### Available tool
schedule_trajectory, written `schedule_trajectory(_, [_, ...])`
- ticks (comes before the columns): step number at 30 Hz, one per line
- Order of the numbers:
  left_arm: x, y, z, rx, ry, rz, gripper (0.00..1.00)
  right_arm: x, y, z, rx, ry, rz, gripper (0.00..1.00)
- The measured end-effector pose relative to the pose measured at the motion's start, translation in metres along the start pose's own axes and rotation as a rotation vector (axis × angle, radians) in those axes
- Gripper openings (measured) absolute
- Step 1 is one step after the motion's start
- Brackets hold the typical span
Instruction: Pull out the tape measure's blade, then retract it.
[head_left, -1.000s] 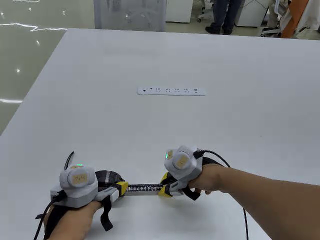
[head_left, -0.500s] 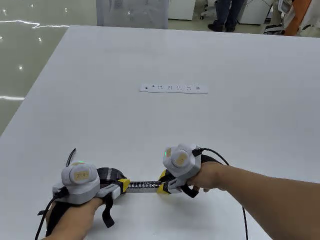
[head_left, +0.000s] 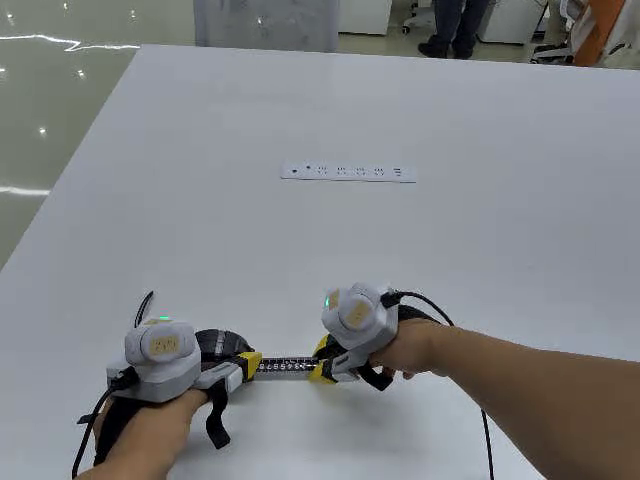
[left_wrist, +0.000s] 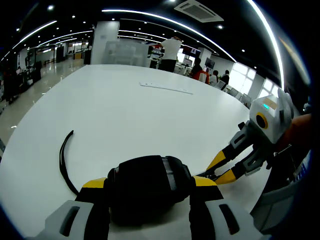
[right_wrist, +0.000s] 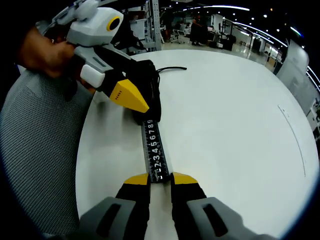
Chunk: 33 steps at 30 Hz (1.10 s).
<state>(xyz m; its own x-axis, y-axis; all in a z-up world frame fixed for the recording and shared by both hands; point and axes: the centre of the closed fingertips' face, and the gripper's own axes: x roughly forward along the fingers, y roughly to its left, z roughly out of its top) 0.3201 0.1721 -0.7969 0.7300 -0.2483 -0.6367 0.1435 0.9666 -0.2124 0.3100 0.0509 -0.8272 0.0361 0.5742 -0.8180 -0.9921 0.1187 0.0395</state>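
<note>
A: Where's the tape (left_wrist: 150, 195)?
B: On the white table (head_left: 420, 250), close to its near edge. Its black case (head_left: 215, 345) sits between the 2 jaws of the left gripper (head_left: 240, 365), which are clamped against its sides.
A: And the blade (right_wrist: 153, 150)?
B: Out a short way, lying flat along the tabletop. The numbers 2 to 9 can be read on it in the right gripper view.
A: What has its end?
B: The right gripper (right_wrist: 160, 178). Its 2 yellow tips are pinched on the blade's tip, 1 on either side.
A: How do the 2 grippers stand?
B: Facing each other, near together, with the blade bridging the gap from case to yellow tips.
A: Anything else on the table?
B: A white power strip (head_left: 348, 172), well beyond them towards the middle, and a black cord (left_wrist: 64, 155) curling on the surface beside the case.
</note>
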Motion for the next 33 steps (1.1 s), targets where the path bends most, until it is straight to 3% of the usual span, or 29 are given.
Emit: schedule_trajectory(33, [0.000,0.000,0.001,-0.011,0.000,-0.001,0.61,0.010,0.003,0.015,-0.019,-0.018,0.005,0.14])
